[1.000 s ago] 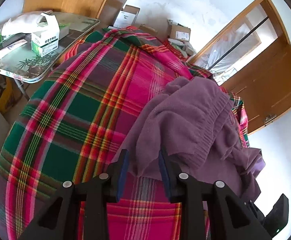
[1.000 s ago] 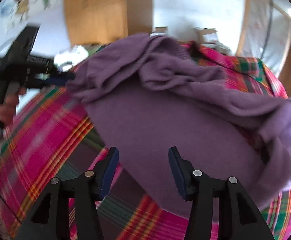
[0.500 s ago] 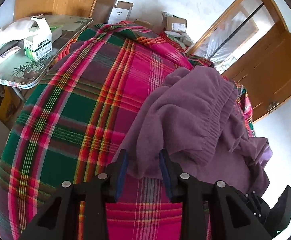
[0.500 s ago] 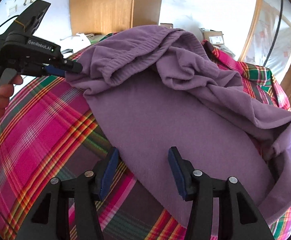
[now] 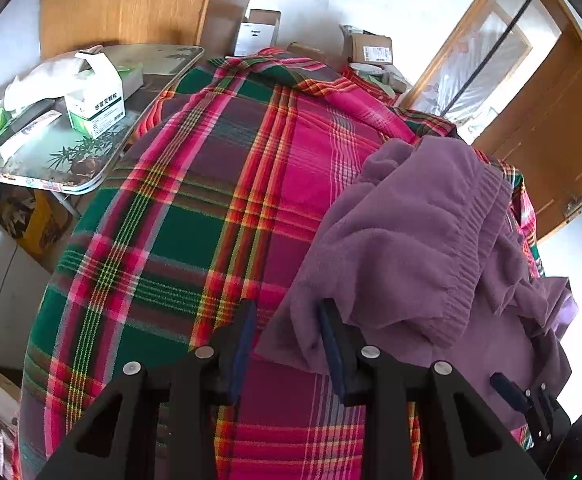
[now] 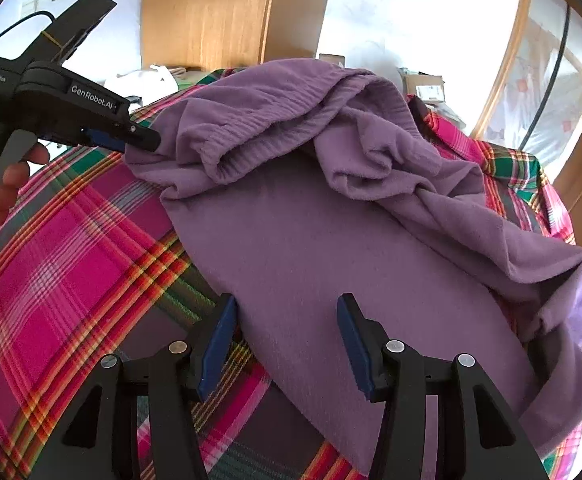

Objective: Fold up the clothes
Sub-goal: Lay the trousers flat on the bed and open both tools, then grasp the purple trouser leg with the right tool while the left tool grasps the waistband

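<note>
A: Garment first. Where is it?

B: Purple garment [image 5: 411, 240] lies on the plaid blanket [image 5: 195, 220], off to its right side in the left wrist view. Top part is bunched, with a ribbed band folded over. Lower part is spread flat in the right wrist view [image 6: 311, 260].

A: Left gripper?

B: Left gripper [image 5: 287, 308] sits at the near left corner of the garment. Cloth is between its fingers and drapes over the tip of the right one. A thin strip of blanket shows between the left pad and the cloth. The right wrist view has it side-on [image 6: 143, 140], tip touching that corner. Can't tell whether it's really pinching or just hooked in.

A: Who's holding it?

B: A hand [image 6: 3, 188] is on the handle, at the left edge of the right wrist view.

A: Right gripper?

B: Right gripper [image 6: 287, 304] has its jaws spread wide, nothing between them. It's over the flat part of the garment, right at the near left edge where cloth meets blanket. Can't tell if the tips touch the fabric.

A: Background, quick.

B: Side table [image 5: 159, 68] left of the blanket, with a white and green box [image 5: 95, 108] on it. Wooden door [image 5: 551, 140] at the right. Wooden wardrobe [image 6: 211, 12] behind.
</note>
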A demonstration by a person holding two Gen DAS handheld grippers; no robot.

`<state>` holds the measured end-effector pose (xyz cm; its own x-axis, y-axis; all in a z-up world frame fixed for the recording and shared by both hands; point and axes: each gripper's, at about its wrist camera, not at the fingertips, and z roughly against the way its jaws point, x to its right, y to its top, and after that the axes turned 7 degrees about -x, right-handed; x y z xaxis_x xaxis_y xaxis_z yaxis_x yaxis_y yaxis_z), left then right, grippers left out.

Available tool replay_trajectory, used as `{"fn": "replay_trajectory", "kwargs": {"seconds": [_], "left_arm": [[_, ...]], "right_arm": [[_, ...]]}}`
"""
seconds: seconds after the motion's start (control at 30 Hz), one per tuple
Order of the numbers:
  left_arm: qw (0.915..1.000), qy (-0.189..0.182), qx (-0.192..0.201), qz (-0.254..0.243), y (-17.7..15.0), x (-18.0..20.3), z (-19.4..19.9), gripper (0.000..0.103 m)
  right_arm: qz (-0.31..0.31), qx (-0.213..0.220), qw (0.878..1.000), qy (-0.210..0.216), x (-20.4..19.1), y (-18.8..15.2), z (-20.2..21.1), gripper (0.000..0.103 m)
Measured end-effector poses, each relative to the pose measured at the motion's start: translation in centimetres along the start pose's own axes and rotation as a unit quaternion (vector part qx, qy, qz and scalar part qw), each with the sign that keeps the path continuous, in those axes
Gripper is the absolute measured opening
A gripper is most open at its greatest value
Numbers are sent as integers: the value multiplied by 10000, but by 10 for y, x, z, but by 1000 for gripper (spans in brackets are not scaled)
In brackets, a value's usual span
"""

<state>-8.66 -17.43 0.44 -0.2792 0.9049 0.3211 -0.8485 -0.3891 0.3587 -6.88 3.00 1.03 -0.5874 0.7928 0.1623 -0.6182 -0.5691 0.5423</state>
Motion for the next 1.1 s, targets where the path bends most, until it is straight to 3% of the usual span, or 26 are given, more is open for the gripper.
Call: {"fn": "replay_trajectory", "kwargs": {"seconds": [0.1,0.3,0.4,0.7,0.8,0.87,0.97,1.1], "left_arm": [[9999,27,136,1,3,0,3,33],[9981,-130,20,-610,-4,9,-2,35],[9968,22,98,-790,-6,15,-4,36],[9972,-209,67,-721,3,16,-10,36],[9970,-443,12,-629,5,15,-10,19],[9971,-499,35,-576,5,15,-8,12],[9971,-613,85,-449,4,13,-2,10],[9961,-790,196,-327,1,7,10,10]], "right_arm": [[76,26,9999,-81,-4,-2,2,54],[46,19,10000,-9,-4,-4,4,54],[47,20,10000,-10,-5,-5,4,54],[-13,9,10000,87,0,-8,4,54],[-112,-14,9998,193,3,-9,4,53],[-166,-19,9995,274,6,-10,5,35],[-210,-24,9991,362,9,-7,4,13],[-290,-13,9989,360,14,-8,4,5]]}}
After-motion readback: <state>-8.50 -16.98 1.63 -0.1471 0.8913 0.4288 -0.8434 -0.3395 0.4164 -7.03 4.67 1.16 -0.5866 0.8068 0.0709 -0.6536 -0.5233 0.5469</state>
